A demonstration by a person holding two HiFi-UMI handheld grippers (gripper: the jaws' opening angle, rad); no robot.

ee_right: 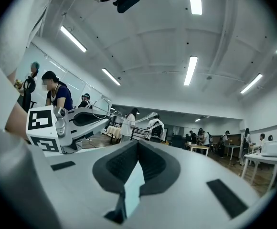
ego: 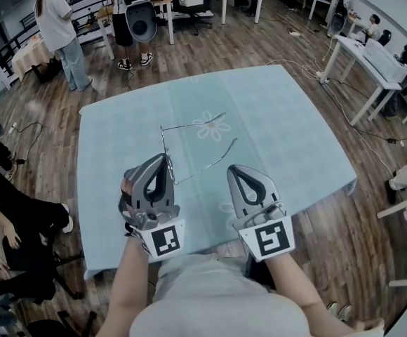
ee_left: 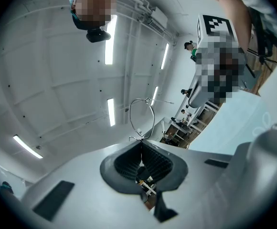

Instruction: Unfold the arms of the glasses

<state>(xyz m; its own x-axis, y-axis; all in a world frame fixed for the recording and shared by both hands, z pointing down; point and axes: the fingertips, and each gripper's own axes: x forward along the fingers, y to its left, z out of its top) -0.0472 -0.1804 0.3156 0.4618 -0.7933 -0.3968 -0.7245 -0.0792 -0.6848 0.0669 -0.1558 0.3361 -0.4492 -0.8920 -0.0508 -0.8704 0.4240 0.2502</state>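
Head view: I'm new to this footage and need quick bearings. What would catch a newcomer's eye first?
Two grey tongs fill the foreground. The left tongs are shut on thin wire glasses, whose arms splay out over the pale blue table. The right tongs sit beside them, shut and empty. Behind, people stand and sit around the edges of a wood-floored room.

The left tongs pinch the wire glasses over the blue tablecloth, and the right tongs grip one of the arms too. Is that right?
Not quite. The right tongs are shut on nothing, clear of the glasses, as the right gripper view shows. The left tongs do pinch the wire glasses over the blue tablecloth.
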